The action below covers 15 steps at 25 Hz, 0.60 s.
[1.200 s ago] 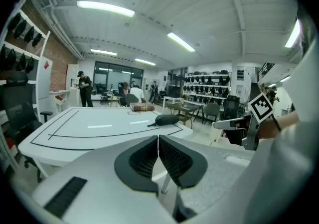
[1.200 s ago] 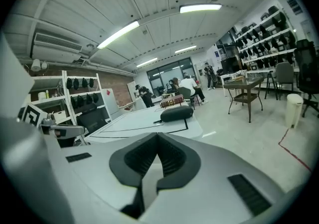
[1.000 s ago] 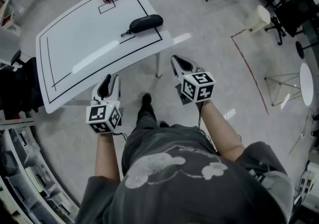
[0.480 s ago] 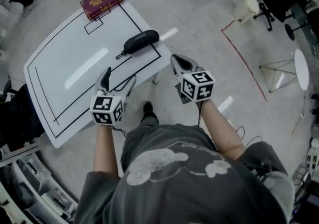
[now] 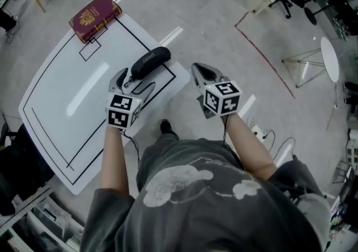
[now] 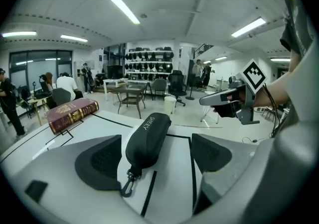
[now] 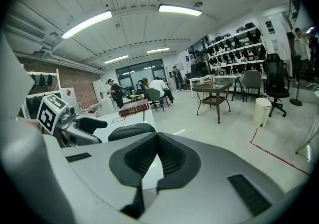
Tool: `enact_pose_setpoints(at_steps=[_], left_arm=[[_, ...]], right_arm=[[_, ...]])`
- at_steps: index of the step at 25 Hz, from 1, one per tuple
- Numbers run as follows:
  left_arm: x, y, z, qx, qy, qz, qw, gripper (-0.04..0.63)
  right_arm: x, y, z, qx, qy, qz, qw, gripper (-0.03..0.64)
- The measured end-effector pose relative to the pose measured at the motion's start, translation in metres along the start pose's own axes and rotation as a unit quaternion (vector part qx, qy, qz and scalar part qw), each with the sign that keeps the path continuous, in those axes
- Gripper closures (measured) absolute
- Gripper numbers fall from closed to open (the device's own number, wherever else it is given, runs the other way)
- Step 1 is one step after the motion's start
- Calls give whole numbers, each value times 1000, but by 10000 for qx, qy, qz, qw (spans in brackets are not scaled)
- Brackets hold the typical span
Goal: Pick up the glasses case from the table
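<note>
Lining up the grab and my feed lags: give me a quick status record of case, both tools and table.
glasses case: flat on the table, near its corner
left tool: jaws have just been opening, now wide; case's clip end between them, untouched
right tool: shut, empty, over the floor beside the table
book: red, at the table's far corner

Your glasses case (image 5: 150,61) is matte black, with small pale lettering along its top and a black clip at one end. The tabletop (image 5: 67,105) under it is white, ruled with thin black lines. The book (image 5: 94,17) beyond the case is dark red with gold stamping. Your left gripper (image 5: 132,84) and right gripper (image 5: 197,68) are pale grey with black textured pads, each with a cube of black-and-white square markers. The floor (image 5: 224,21) is grey, with a red line (image 5: 263,57) to the case's right. Your shirt (image 5: 196,206) is grey with a white print.
</note>
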<state>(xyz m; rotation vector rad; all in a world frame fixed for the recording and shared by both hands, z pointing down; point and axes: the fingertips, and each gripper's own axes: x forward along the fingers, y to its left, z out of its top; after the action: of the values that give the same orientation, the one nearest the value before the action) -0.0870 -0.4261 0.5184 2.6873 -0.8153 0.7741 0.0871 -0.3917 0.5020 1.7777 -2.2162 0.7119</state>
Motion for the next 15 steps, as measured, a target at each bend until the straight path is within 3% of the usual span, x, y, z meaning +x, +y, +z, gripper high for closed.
enact_pose_setpoints(at_steps=[4,15], left_arm=[[26,5,1,219,284,-324,9988,172],[72,19,-21,480,1090,-656,9907,173]], right_arm=[[10,-11,5,66,22,-160,9998,617],[30,-28,9,231,52,-361,9991,617]])
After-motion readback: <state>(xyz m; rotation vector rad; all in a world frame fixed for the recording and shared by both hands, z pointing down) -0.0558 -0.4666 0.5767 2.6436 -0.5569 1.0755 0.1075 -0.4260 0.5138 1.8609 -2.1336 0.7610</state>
